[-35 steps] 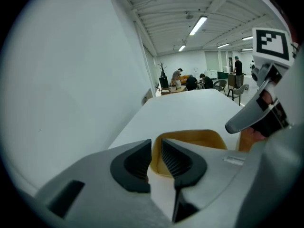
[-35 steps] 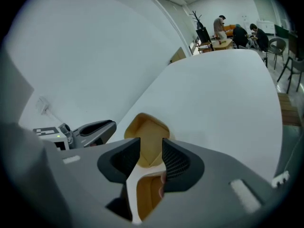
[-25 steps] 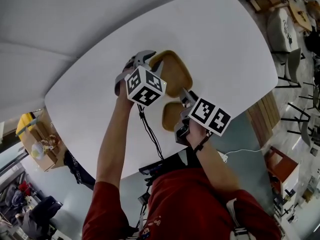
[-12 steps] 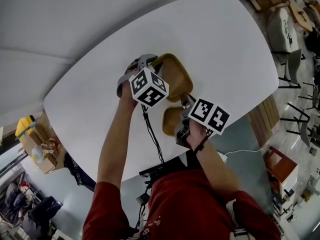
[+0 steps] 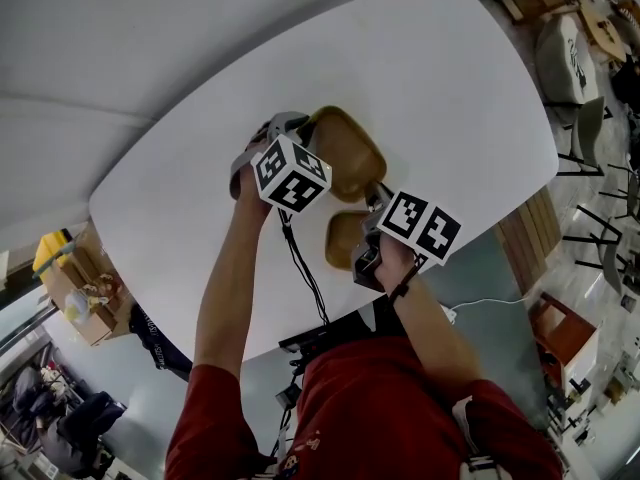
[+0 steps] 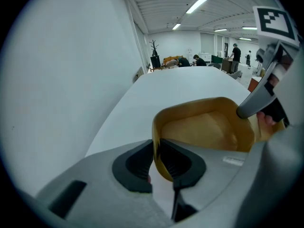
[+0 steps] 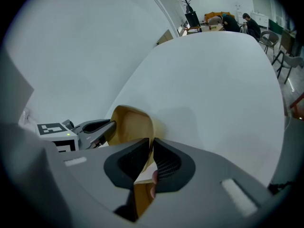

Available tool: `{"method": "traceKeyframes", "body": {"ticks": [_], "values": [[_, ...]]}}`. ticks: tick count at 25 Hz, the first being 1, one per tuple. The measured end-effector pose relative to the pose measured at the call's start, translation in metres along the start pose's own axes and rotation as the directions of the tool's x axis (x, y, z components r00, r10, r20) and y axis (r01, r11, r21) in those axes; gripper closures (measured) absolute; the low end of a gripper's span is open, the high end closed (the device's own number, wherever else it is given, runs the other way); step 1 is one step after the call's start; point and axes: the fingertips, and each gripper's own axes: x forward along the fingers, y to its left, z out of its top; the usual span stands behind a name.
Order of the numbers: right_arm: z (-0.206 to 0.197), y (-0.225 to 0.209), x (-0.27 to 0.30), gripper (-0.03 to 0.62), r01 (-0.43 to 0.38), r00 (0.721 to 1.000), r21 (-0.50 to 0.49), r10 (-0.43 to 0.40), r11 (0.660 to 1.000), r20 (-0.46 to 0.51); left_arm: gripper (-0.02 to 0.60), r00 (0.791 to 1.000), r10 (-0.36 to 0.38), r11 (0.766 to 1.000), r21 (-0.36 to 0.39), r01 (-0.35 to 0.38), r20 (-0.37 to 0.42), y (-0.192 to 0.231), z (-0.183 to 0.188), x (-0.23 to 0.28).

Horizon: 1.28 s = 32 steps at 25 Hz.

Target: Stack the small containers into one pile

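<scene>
Two tan containers lie on the white table (image 5: 200,168). My left gripper (image 6: 156,156) is shut on the near rim of the larger container (image 6: 209,127), which lies at the table's middle (image 5: 350,153). Its jaws have just been closing, with that rim between the pads. My right gripper (image 7: 151,151) pinches the thin rim of the smaller container (image 7: 140,194), which sits nearer the table's front edge (image 5: 343,238). Its jaws have also just been closing on that rim. The marker cubes (image 5: 290,173) hide both sets of jaws in the head view.
A black cable (image 5: 300,268) hangs from the left gripper across the table's front edge. Chairs (image 5: 575,68) stand off to the right of the table. A cardboard box (image 5: 75,283) sits on the floor at the left. People stand far off in the hall (image 6: 235,56).
The left gripper has sunk a little onto the larger container's rim. The right gripper has stayed by the smaller container. Both containers lie where they were.
</scene>
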Motion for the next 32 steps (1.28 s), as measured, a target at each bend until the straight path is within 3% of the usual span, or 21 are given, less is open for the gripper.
{"method": "traceKeyframes", "body": {"ticks": [7, 14, 24, 32], "values": [[0.02, 0.005, -0.018, 0.576, -0.002, 0.998, -0.069, 0.007, 0.998, 0.069, 0.541, 0.999, 0.039, 0.994, -0.103, -0.035, 0.035, 0.003, 0.012, -0.032], [0.032, 0.013, -0.041, 0.582, -0.009, 0.989, -0.175, 0.035, 0.985, 0.145, 0.551, 0.993, 0.089, 0.969, -0.238, -0.067, 0.083, -0.002, 0.018, -0.072], [0.043, 0.022, -0.085, 0.583, 0.008, 0.953, -0.372, 0.106, 0.928, 0.285, 0.557, 0.969, 0.159, 0.933, -0.35, -0.085, 0.188, -0.025, 0.027, -0.127], [0.04, 0.014, -0.131, 0.583, 0.042, 0.921, -0.445, 0.138, 0.895, 0.364, 0.56, 0.957, 0.166, 0.918, -0.391, -0.061, 0.24, -0.061, 0.032, -0.157]]}}
